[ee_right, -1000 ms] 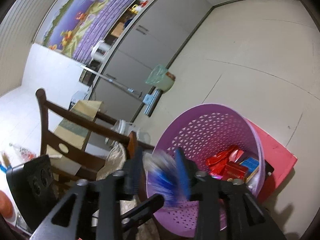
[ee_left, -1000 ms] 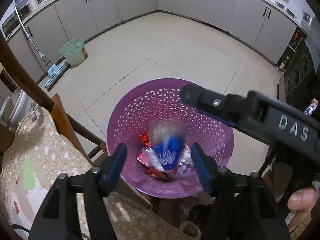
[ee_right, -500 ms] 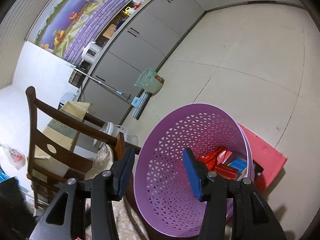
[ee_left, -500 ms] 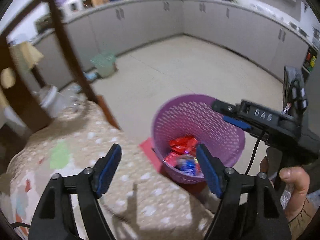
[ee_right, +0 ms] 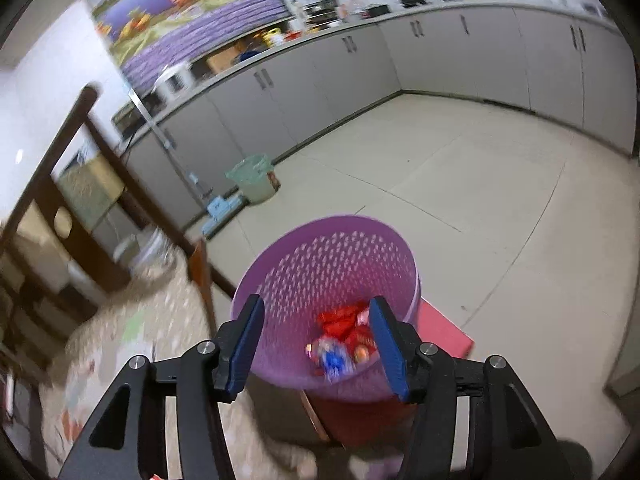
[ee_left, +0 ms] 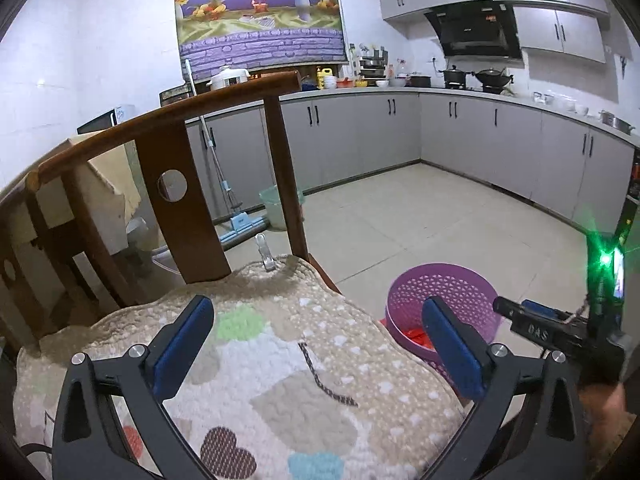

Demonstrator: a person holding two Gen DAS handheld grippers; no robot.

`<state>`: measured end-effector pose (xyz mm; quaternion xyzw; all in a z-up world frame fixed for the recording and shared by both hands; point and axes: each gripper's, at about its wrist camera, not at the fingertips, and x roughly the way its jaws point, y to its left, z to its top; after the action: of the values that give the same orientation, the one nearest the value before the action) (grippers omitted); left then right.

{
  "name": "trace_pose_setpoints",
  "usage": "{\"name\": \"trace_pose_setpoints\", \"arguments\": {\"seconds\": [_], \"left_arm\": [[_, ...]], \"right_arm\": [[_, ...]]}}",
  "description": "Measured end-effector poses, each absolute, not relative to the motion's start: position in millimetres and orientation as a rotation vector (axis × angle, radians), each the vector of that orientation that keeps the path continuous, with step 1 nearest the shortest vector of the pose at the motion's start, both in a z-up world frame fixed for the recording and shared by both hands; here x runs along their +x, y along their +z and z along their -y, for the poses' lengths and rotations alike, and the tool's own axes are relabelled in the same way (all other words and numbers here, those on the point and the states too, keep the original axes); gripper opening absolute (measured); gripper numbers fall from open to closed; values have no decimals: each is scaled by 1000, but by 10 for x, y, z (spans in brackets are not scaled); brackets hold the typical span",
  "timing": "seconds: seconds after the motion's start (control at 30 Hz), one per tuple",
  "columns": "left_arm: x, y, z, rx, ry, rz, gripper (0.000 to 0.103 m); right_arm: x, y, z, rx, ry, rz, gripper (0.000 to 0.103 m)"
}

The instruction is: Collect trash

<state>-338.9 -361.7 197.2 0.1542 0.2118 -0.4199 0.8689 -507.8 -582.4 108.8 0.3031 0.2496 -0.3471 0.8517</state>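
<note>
My left gripper just opened wide over chair cushion, nothing in it; right gripper opened partway, empty, above purple basket w/ wrappers.

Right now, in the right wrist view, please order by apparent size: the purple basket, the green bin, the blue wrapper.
1. purple basket, largest, though nearest the camera
2. green bin, farther away, so true size unsure
3. blue wrapper, smallest, blurred, inside the basket

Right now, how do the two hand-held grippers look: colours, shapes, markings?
Both are black angular frames with silver screws. The left gripper and right gripper carry flat blue pads. Seen from the left, the right gripper's side bears white letters and a green light.
</note>
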Motion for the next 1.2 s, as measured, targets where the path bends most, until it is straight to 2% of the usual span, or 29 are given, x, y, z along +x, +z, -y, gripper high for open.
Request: {"name": "trace_pose_setpoints", "arguments": {"seconds": [0.07,0.33,0.53,0.83,1.2], "left_arm": [[-3452,1941,3577,346,-870,-434,103],[-3904,2180,3022,329,-777,-291,103],[-3930,2278,2812,288,-817,-386,103],[-3910,2130,2826,296,-866,-545,103],[-3904,2085,2847,329,-862,-573,103]], "right_arm": [[-5128,1221,5581,597,-721,-561,66],[-5359,1648,4868,454,-752,-626,71],[-5538,1811,4559,449,-779,-639,74],[-5602,1712,4355,476,-790,-688,75],[-5521,1614,4384,505,-782,-732,76]]}}
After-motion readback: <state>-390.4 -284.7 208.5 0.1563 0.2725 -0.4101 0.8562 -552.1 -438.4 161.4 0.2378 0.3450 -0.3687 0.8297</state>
